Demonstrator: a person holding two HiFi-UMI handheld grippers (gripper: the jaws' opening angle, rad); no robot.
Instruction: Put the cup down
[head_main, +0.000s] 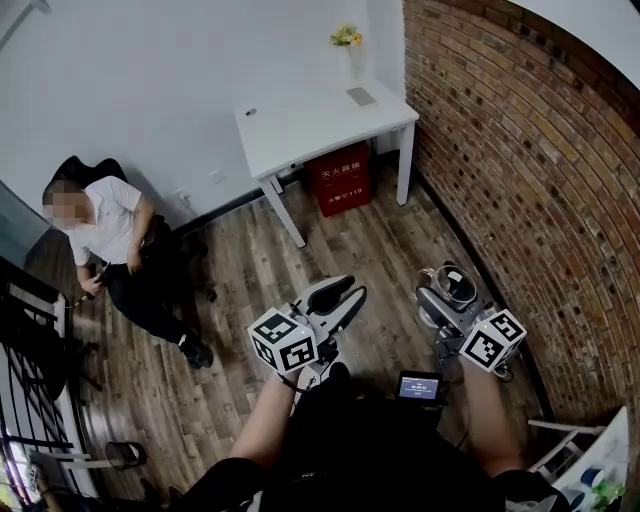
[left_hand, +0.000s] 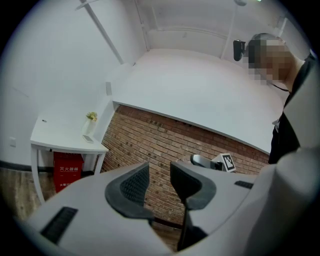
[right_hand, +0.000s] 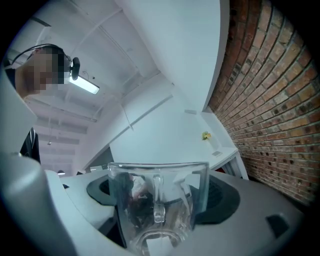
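Right tongs (right_hand: 160, 192) clamp one glass cup (right_hand: 158, 217); left tongs (left_hand: 160, 182) gape, seemingly empty.

A white table (head_main: 320, 125) stands on the wooden plank floor (head_main: 250, 262), in the corner where the white wall meets the brick wall. At the table's far right corner stands a pale vase with yellow flowers (head_main: 347, 40). Just in front of it, near the right edge, lies a small flat grey thing (head_main: 361, 96). Close to the left edge lies a small dark item (head_main: 250, 112), too small to identify. Under the table a red box (head_main: 340, 178) with white print sits on the floor. Well to the left, a black chair (head_main: 85, 168) with a person (head_main: 105, 225) seated in it rests on the floor
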